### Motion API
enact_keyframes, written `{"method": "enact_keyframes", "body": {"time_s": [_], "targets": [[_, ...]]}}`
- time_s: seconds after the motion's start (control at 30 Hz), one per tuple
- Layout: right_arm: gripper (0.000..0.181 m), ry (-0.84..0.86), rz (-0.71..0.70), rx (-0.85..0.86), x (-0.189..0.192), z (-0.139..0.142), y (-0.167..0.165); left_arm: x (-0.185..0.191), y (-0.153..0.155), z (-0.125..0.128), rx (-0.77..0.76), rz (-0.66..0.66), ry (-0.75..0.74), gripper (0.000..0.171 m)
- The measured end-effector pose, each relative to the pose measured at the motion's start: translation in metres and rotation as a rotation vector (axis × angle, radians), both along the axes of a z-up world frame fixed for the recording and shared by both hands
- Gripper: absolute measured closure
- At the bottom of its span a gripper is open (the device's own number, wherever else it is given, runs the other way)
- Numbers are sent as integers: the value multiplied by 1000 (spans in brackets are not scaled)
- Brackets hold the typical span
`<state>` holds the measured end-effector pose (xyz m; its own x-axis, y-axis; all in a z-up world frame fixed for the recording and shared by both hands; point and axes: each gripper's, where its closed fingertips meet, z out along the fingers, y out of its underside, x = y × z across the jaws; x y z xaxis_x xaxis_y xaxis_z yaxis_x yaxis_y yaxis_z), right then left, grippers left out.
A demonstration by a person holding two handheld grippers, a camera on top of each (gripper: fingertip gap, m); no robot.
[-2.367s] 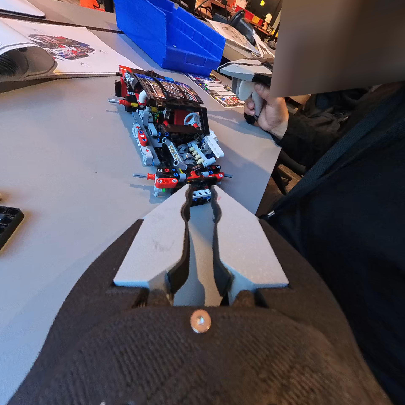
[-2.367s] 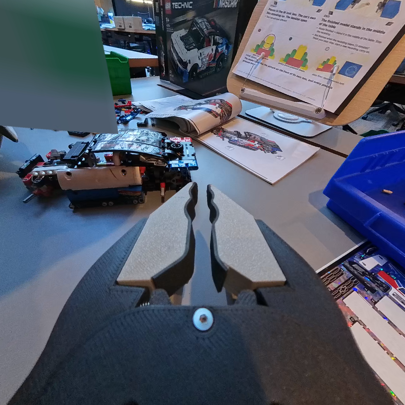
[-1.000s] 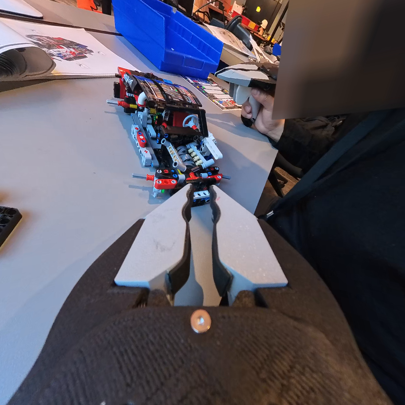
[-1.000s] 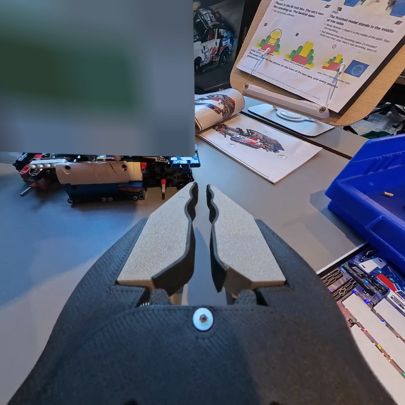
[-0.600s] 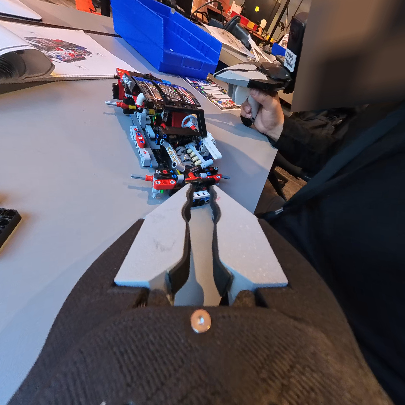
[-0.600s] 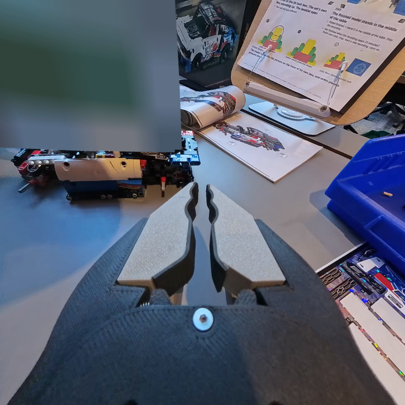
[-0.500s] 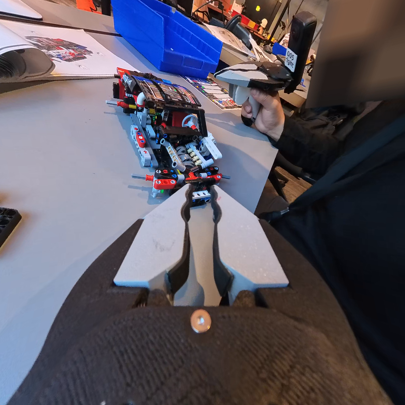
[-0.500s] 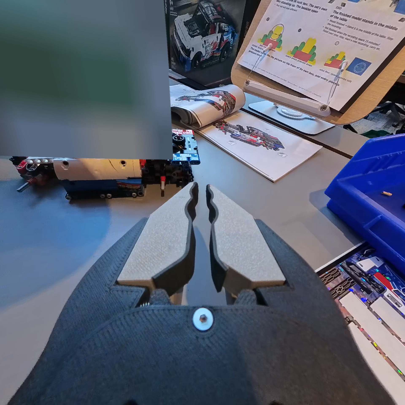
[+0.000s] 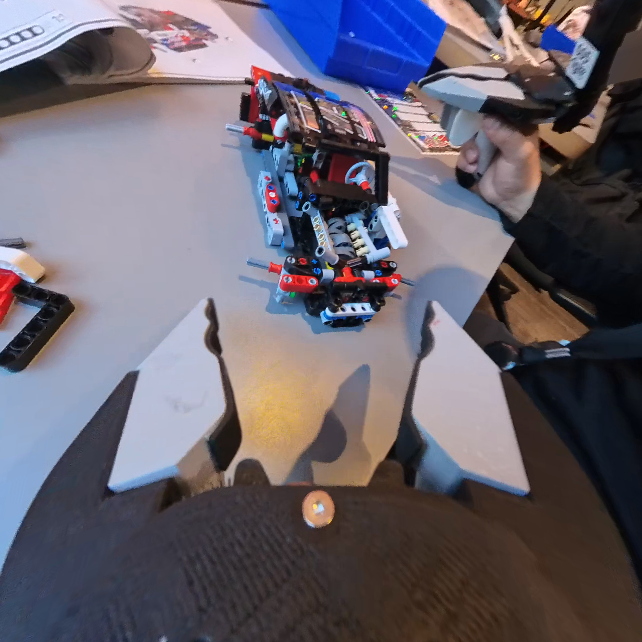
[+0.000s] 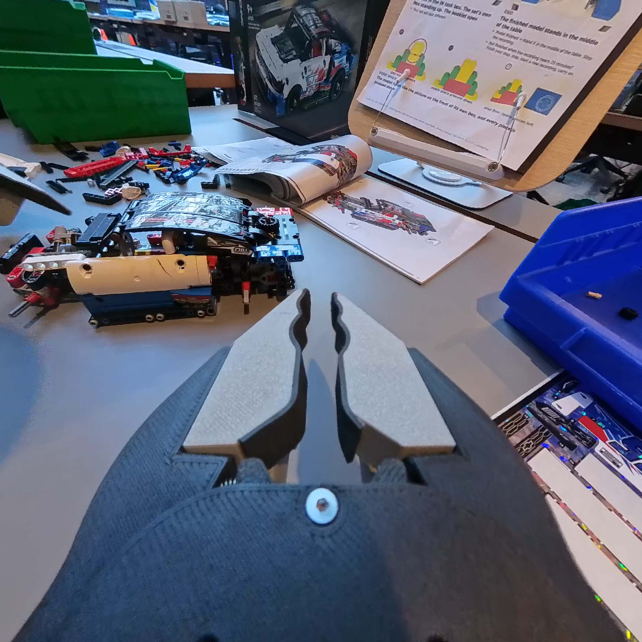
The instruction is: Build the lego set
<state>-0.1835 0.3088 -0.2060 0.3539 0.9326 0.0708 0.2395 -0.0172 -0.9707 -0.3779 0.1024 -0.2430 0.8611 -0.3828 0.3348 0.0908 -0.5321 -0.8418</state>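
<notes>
The left gripper (image 9: 318,314) is spread wide, empty, just short of the half-built lego car (image 9: 321,194) mid-table. The right gripper (image 10: 320,305) is nearly closed, empty; blue bin (image 10: 587,281) right, loose pieces (image 10: 139,166) far left.

One partly built lego car (image 10: 156,257), two grippers, left gripper (image 9: 318,309) and right gripper (image 10: 320,298), one open instruction booklet (image 10: 347,194), one blue bin (image 10: 583,278), two green bins (image 10: 90,97), one set box (image 10: 298,62), one sticker sheet (image 10: 583,462), many loose pieces (image 10: 139,166)
</notes>
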Motion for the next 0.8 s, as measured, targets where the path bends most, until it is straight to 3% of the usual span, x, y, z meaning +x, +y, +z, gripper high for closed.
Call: {"method": "enact_keyframes", "body": {"time_s": [0.13, 0.27, 0.43, 0.53, 0.8], "targets": [[170, 4, -23, 10, 2, 1, 3, 26, 5, -1, -75, 9, -56, 38], [172, 21, -62, 39, 8, 6, 7, 44, 11, -11, -160, 24, 39, 30], [172, 36, -86, 39, 12, 8, 10, 41, 23, -19, -195, 57, 133, 39], [173, 43, -98, 49, 14, 10, 11, 33, 27, -22, -196, 75, 159, 62], [170, 81, -195, 64, 42, 24, 20, 0, 33, -27, -195, 137, 191, 61]]}}
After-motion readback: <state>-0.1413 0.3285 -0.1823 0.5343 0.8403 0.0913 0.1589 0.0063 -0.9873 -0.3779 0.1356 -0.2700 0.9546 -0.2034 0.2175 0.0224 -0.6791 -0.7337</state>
